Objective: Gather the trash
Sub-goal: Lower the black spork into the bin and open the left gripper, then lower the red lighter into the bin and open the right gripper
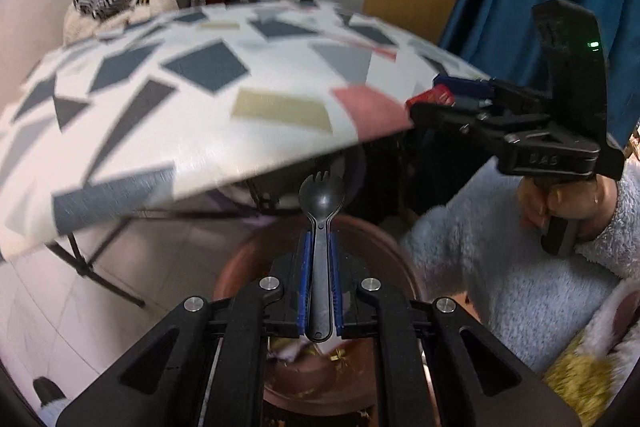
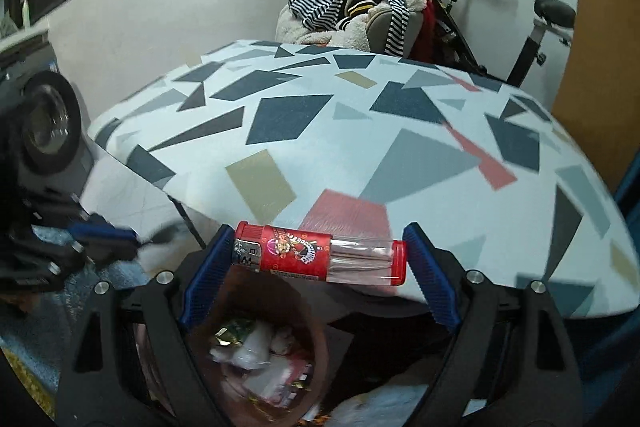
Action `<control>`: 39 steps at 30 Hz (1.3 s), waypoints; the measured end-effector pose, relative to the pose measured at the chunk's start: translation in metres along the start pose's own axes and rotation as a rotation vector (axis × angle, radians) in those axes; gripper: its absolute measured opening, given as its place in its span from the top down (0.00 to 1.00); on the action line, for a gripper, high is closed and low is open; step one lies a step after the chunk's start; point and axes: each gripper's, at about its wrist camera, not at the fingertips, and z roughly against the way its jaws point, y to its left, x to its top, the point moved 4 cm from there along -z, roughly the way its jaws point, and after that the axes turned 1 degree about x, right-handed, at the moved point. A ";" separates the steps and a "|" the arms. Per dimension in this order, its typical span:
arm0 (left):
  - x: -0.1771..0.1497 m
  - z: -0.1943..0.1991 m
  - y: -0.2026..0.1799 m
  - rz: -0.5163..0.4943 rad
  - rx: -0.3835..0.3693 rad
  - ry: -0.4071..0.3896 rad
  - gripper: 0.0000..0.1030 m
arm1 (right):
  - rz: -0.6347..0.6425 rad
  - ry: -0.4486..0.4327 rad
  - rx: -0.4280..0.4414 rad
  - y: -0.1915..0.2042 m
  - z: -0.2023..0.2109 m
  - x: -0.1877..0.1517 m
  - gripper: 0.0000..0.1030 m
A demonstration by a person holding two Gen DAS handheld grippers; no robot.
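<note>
Where patterned table [image 2: 360,131] ends, left claw [image 1: 320,255] gripping spork [image 1: 321,195], right claw [image 2: 320,259] gripping lighter [image 2: 320,253], above bin [image 2: 256,359]

Round brown trash bin [image 1: 400,259], lower centre of left wrist view: mostly hidden behind black gripper frame. Its contents [image 2: 260,359], lower centre of right wrist view, too blurred to identify. Patterned tabletop [image 1: 200,131] motion-smeared, near edge indistinct.

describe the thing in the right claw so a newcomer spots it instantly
Find the patterned table; at its near edge, above the brown bin, the right claw holds a lighter crosswise. It is red with a clear end, unlike the bin's pale scraps.
</note>
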 end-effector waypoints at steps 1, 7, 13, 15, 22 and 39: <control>-0.002 -0.004 0.002 0.007 0.001 0.013 0.91 | 0.007 -0.001 -0.008 0.001 0.000 -0.001 0.18; -0.003 -0.015 0.009 0.064 -0.002 0.032 0.90 | 0.004 -0.003 -0.013 0.005 -0.001 -0.008 0.18; -0.001 -0.012 0.005 0.056 -0.002 0.012 0.57 | 0.021 0.023 0.016 0.011 -0.007 -0.011 0.18; 0.000 -0.008 0.005 0.057 0.011 -0.007 0.54 | 0.044 0.040 0.026 0.018 -0.011 -0.013 0.18; 0.005 0.018 0.025 0.131 0.120 -0.122 0.34 | 0.076 0.095 0.050 0.035 -0.028 -0.022 0.18; 0.007 0.036 0.053 0.233 0.315 -0.201 0.15 | 0.148 0.259 0.103 0.057 -0.062 -0.044 0.18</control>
